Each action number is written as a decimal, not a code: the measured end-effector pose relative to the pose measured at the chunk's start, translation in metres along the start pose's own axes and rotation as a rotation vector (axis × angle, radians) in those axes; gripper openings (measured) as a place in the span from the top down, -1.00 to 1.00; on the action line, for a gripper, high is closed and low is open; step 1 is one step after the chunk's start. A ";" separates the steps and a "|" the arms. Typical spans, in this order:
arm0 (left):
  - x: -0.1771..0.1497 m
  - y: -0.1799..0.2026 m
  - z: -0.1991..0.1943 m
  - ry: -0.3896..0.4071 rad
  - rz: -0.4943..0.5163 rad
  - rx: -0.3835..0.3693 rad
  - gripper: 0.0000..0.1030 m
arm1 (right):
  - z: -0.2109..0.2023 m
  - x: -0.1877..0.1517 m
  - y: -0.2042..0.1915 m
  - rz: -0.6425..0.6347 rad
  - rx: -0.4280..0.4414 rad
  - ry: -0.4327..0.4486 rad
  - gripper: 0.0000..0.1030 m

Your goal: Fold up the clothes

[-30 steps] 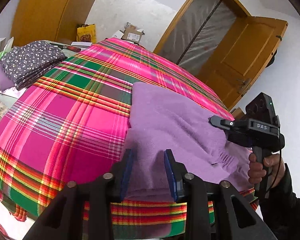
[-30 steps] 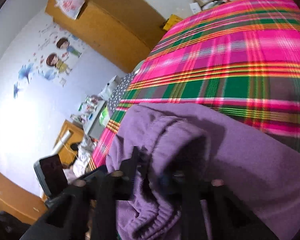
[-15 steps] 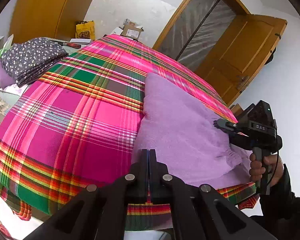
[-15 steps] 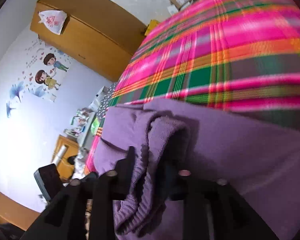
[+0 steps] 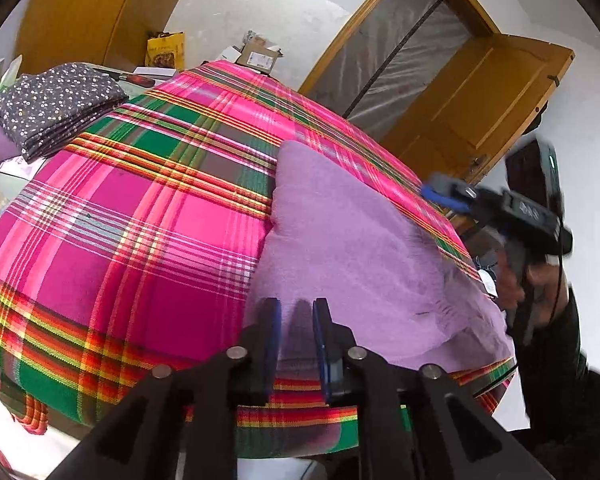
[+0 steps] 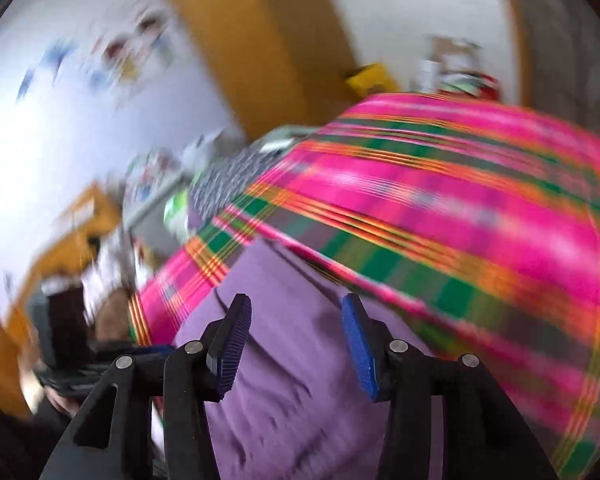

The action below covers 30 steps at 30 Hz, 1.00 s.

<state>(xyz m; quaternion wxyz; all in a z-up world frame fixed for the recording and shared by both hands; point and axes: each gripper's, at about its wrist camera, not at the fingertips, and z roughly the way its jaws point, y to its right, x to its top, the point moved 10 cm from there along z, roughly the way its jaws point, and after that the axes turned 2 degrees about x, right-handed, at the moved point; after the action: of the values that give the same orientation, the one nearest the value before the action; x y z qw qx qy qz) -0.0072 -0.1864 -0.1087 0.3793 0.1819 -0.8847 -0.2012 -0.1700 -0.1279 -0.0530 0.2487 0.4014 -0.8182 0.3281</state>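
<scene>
- The left gripper (image 5: 296,308) is seen with its jaws a little apart and opening; nothing is clamped, and the near edge of the purple garment (image 5: 360,248) lies just beyond the blue pads (image 5: 274,332).
- The right gripper (image 6: 296,344) is held with its jaws wide and opening, free of cloth; the garment is spread beneath and ahead of it.
- Outward from both, the garment is laid flat on the plaid blanket (image 5: 140,220).
- Far left of the left gripper, a folded dotted cloth (image 5: 52,108) is stacked.
</scene>
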 end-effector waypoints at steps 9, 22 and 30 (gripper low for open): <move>-0.001 -0.005 -0.001 -0.004 -0.017 -0.010 0.86 | 0.100 0.035 -0.029 -0.278 0.003 -0.216 0.05; -0.002 -0.005 -0.004 0.000 0.003 0.011 1.00 | 0.131 0.035 -0.035 -0.348 0.025 -0.284 0.84; -0.009 -0.008 -0.011 0.004 0.003 0.021 1.00 | 0.130 0.047 -0.014 -0.277 -0.009 -0.241 0.86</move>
<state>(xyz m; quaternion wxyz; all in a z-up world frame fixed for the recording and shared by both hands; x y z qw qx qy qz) 0.0082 -0.1910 -0.1115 0.3796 0.1848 -0.8862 -0.1908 -0.2035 -0.2537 -0.1030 0.1935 0.5456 -0.7803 0.2367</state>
